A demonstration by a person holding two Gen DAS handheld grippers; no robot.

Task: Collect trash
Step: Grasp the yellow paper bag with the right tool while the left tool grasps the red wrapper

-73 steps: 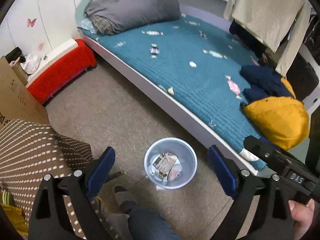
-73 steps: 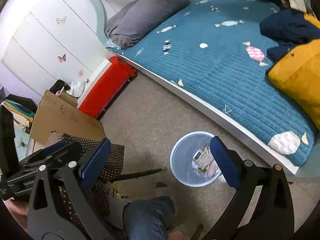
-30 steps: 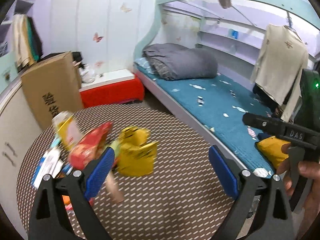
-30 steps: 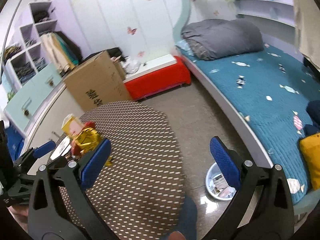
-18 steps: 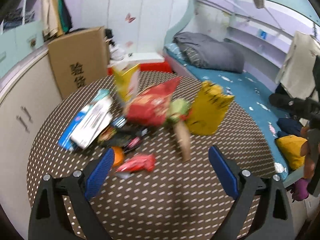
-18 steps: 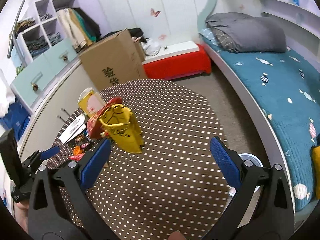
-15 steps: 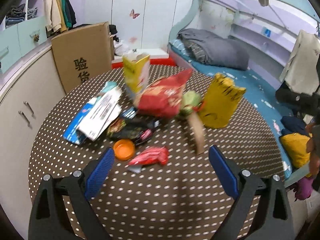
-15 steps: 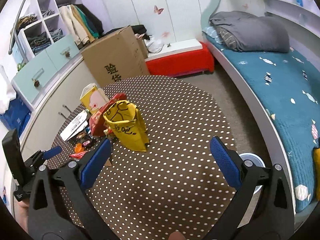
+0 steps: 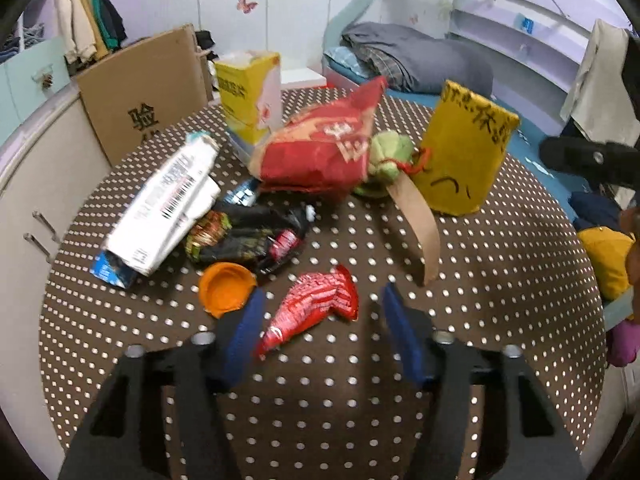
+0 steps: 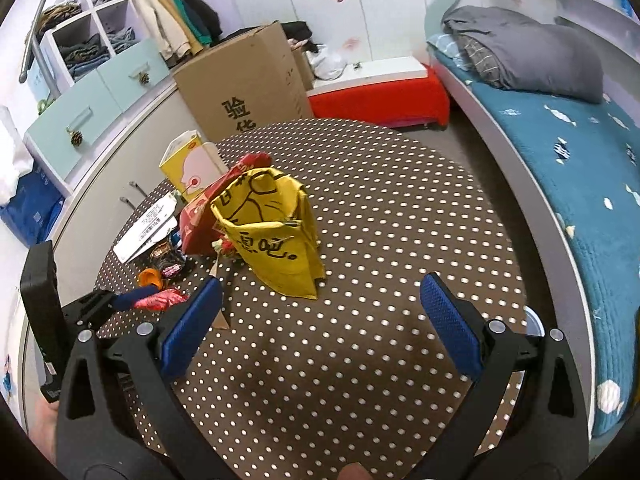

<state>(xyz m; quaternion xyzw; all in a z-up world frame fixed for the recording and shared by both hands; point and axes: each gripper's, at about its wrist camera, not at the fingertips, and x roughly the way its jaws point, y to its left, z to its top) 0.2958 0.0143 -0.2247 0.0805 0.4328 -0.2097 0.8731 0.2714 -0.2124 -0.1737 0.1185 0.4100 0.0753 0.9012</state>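
Observation:
Trash lies on a round brown dotted table point(image 9: 500, 280). My left gripper point(image 9: 320, 312) is open, its blue fingers either side of a crumpled red wrapper point(image 9: 312, 308) without gripping it. An orange cap point(image 9: 226, 288), a dark wrapper point(image 9: 248, 240), a white carton point(image 9: 168, 204), a red snack bag point(image 9: 320, 148), a yellow box point(image 9: 250, 92) and a yellow paper bag point(image 9: 464, 148) lie beyond. My right gripper point(image 10: 320, 320) is open and empty, above the table in front of the yellow bag point(image 10: 276, 240). The red wrapper point(image 10: 160, 300) shows at its left.
A cardboard box point(image 10: 248, 88) stands behind the table. A bed with a teal cover point(image 10: 568, 152) and a red bench point(image 10: 380, 100) are at the right. The rim of a waste bin point(image 10: 534, 320) shows on the floor past the table's right edge.
Both grippers swung up from the floor bin to the table. My left gripper has moved down onto the red wrapper and its fingers have narrowed around it. The right gripper barely moved lately.

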